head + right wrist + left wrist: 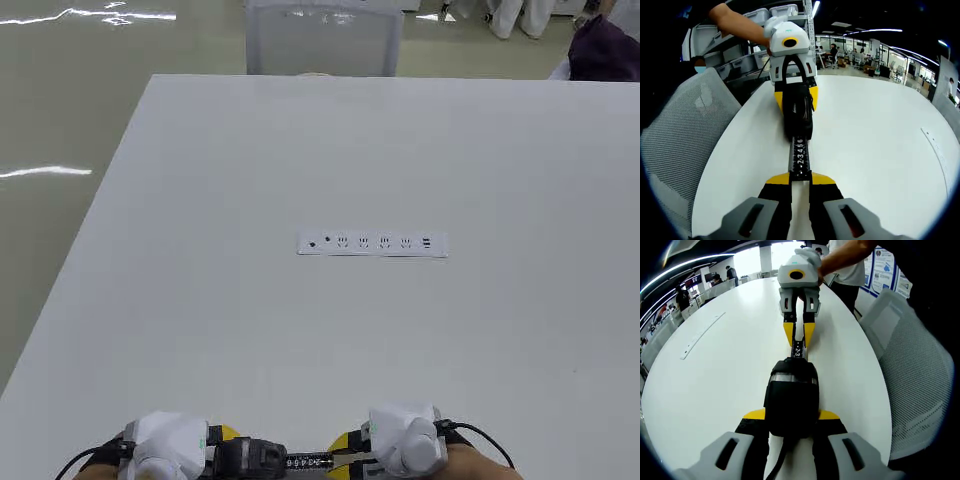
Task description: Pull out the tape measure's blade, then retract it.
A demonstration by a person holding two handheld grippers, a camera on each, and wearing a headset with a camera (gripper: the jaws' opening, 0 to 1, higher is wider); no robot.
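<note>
Tape measure [252, 458] lies by the near edge of a white table [300, 160], well apart from the power strip [372, 244] & on the person's side of it. Its long axis runs approx. parallel to the strip's length. The black case [791, 400] sits at the end left of the strip's centre. The blade [800, 155] runs out of it toward the right, w/ only a short length showing; numerals 2 thru 6 are legible in the right gripper view.

Left gripper [791, 416] is clamped on the case, one yellow-tipped jaw each side. Right gripper [801, 178] is pinched tight on the blade near its free end, the end hook hidden btwn the jaws. The two face each other nose to nose along the blade, both low & roughly level w/ the tabletop. Whether the case rests on the table or hangs just above it can't be told.

Judging by the short run of blade, the pull-out looks barely begun. Next move prob. calls for the right gripper to draw away from the case, straight along the blade's axis & parallel to the strip, while the left steadies the case. Risk: an off-axis pull could kink the blade, or it could slip the pinch & snap back.
</note>
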